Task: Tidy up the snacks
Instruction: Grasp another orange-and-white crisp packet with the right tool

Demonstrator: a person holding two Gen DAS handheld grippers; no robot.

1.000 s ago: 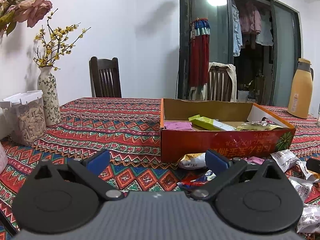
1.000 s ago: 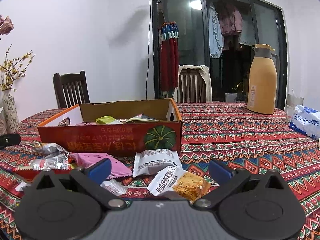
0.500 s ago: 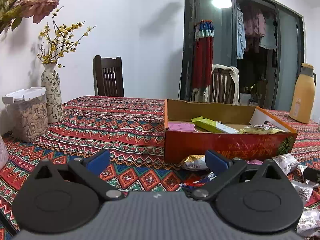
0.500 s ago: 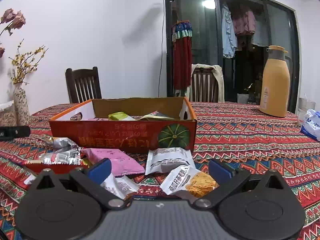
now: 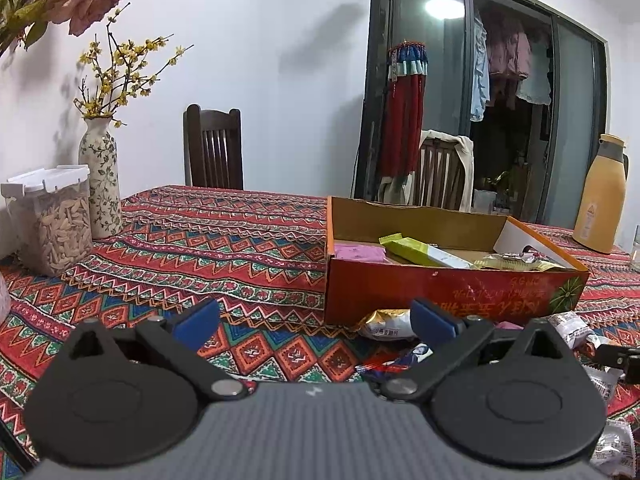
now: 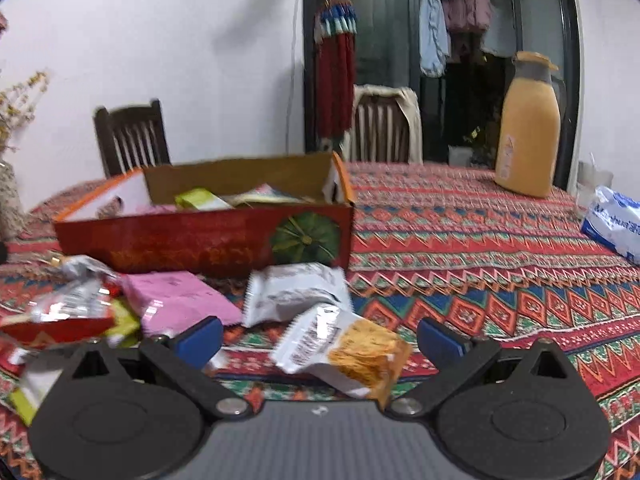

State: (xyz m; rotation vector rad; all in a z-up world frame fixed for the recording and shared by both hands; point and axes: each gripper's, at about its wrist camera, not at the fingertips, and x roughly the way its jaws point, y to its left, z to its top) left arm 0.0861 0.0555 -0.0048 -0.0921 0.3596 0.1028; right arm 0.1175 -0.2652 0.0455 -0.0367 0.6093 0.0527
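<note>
An open orange cardboard box [image 5: 448,292] [image 6: 200,242] stands on the patterned tablecloth with a pink packet [image 5: 359,252], a green bar [image 5: 422,252] and other wrappers inside. Loose snack packets lie in front of it: a white-and-orange cracker packet [image 6: 344,350], a grey-white packet [image 6: 296,292], a pink packet [image 6: 176,300] and a gold-white packet [image 5: 386,324]. My left gripper [image 5: 316,322] is open over bare cloth left of the pile. My right gripper [image 6: 320,336] is open, with the cracker packet lying between its blue fingertips [image 6: 440,338] on the table.
At the left stand a floral vase [image 5: 100,184] and a clear container of seeds [image 5: 56,224]. An orange thermos [image 6: 528,128] and a blue-white tissue pack [image 6: 616,224] sit at the right. Two wooden chairs [image 5: 214,148] stand behind the table.
The right gripper has moved forward and lower toward the cracker packet, which now sits larger between its fingers. The left gripper's view has shifted slightly; both stay open.
</note>
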